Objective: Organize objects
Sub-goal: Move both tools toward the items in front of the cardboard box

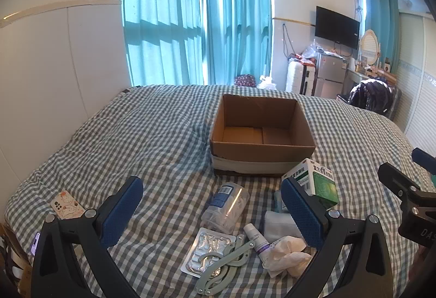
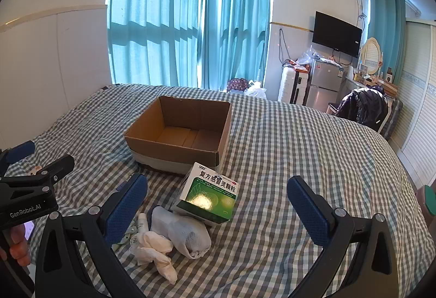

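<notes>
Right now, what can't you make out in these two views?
- Cardboard box near floor: its front wall hides it, both views.
- Clear canister: absent from right wrist view, behind the right claw's left finger.
- Small item behind medicine box: left claw's right finger covers it.
- Phone case print: too small.
- Tube label: blurred.

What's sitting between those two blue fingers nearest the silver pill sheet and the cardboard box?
In the left wrist view, a clear plastic jar lies on its side between the open left gripper and the cardboard box.
</notes>
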A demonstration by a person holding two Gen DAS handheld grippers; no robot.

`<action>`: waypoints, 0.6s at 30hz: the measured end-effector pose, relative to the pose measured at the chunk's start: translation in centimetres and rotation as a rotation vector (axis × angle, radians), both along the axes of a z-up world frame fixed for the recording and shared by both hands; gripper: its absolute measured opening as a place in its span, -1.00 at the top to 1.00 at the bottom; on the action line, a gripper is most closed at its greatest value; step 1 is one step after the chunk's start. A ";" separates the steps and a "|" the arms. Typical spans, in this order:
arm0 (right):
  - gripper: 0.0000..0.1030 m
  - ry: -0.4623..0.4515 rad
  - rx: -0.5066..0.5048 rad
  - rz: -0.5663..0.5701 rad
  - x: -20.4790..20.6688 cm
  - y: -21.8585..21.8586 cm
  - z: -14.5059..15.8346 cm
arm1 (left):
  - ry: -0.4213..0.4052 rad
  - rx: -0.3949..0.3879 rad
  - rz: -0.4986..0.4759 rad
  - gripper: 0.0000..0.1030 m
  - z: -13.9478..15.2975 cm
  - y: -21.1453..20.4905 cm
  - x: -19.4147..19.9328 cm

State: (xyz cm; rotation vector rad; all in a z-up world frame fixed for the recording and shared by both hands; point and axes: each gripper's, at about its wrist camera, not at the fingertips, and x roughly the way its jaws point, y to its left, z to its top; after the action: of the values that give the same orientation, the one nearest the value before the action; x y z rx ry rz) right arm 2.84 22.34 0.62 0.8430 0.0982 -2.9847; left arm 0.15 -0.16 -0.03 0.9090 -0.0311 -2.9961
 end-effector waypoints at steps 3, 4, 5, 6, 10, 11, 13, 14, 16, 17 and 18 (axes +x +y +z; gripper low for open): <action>-1.00 -0.003 -0.001 0.000 0.0 -0.1 0.0 | -0.004 0.004 0.002 -1.00 0.0 -0.1 0.0; -1.00 -0.003 -0.002 0.000 0.1 0.0 0.1 | -0.005 0.003 0.003 -1.00 0.1 0.0 0.0; -1.00 -0.004 -0.003 -0.001 0.1 0.0 0.1 | -0.003 0.000 0.004 -1.00 0.0 0.0 0.0; -1.00 -0.004 -0.004 -0.001 0.0 0.0 0.1 | -0.002 -0.004 0.003 -1.00 0.0 0.0 0.1; -1.00 -0.015 -0.013 0.008 0.0 0.1 0.1 | 0.000 -0.002 -0.001 -1.00 0.1 0.1 0.2; -1.00 -0.018 -0.014 0.010 0.0 0.0 0.0 | -0.001 0.000 -0.003 -1.00 0.1 0.2 0.2; -1.00 -0.019 -0.011 0.012 0.0 0.0 0.1 | -0.001 0.003 -0.003 -1.00 0.0 0.1 0.2; -1.00 -0.019 -0.009 0.011 0.0 0.0 0.0 | -0.002 0.006 -0.003 -1.00 0.0 0.1 0.2; -1.00 -0.019 -0.011 0.012 0.0 -0.1 0.0 | -0.003 0.014 -0.003 -1.00 -0.1 0.0 0.2; -1.00 -0.020 -0.012 0.012 0.1 -0.1 0.0 | -0.004 0.016 -0.002 -1.00 -0.2 -0.1 0.1; -1.00 -0.020 -0.011 0.013 0.1 -0.1 0.1 | -0.004 0.017 0.001 -1.00 -0.2 -0.1 0.2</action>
State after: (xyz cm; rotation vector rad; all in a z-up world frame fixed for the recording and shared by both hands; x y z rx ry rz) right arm 2.90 22.24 0.71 0.8676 0.0863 -2.9611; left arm 0.32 -0.22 -0.24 0.9166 -0.0059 -2.9984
